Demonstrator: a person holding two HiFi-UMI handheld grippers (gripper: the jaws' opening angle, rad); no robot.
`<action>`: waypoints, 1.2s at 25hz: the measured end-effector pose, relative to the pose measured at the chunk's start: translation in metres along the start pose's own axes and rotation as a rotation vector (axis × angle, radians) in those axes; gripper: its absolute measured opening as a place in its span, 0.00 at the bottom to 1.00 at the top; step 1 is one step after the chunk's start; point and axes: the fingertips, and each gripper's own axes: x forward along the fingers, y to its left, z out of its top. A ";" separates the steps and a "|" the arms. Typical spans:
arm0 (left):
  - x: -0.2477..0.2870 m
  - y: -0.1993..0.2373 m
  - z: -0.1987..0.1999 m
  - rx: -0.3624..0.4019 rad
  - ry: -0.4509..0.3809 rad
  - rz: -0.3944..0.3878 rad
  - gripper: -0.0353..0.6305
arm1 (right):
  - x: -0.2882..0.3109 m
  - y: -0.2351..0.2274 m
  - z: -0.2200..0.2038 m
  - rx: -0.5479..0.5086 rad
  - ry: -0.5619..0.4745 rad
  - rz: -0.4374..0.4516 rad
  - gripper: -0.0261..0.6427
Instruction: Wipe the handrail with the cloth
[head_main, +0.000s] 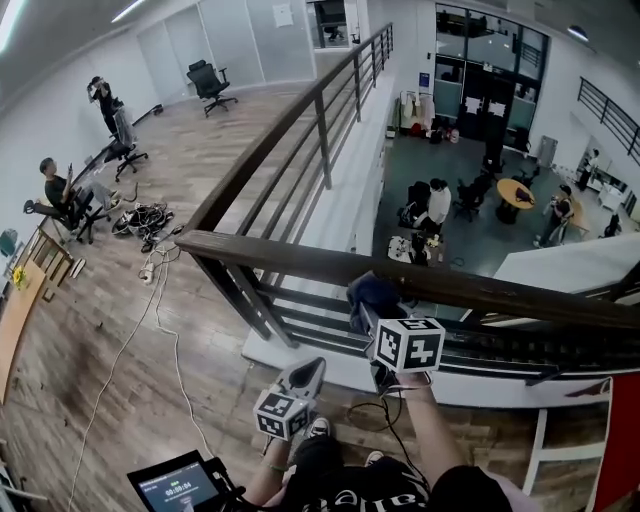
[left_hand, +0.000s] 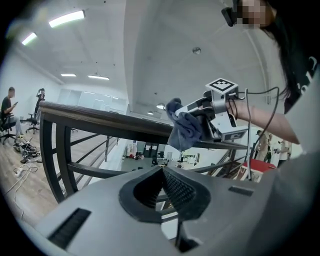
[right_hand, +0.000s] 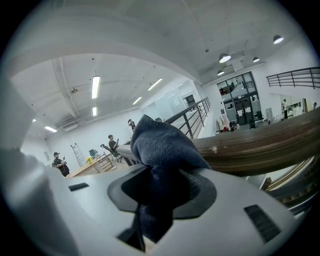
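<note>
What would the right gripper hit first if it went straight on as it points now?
Most likely the handrail: the cloth clamped in the right gripper leads and seems to touch it.

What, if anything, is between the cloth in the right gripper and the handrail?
Nothing visible. The right gripper is shut on the cloth, which looks to be resting against the top of the handrail. The left gripper hangs lower on the near side, shut and empty, clear of that stretch of rail.

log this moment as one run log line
task: wipe handrail | right gripper: shut on cloth, cloth at handrail | left gripper: shut, empty, below handrail
</note>
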 end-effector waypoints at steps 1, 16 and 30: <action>0.001 0.010 0.003 0.004 0.002 -0.006 0.05 | 0.010 0.008 0.005 -0.005 -0.003 0.005 0.20; 0.002 0.129 0.032 -0.003 0.000 -0.056 0.05 | 0.158 0.126 0.059 -0.147 0.011 0.026 0.20; 0.023 0.142 0.012 -0.031 0.029 -0.165 0.05 | 0.170 0.070 0.041 -0.190 0.013 -0.150 0.20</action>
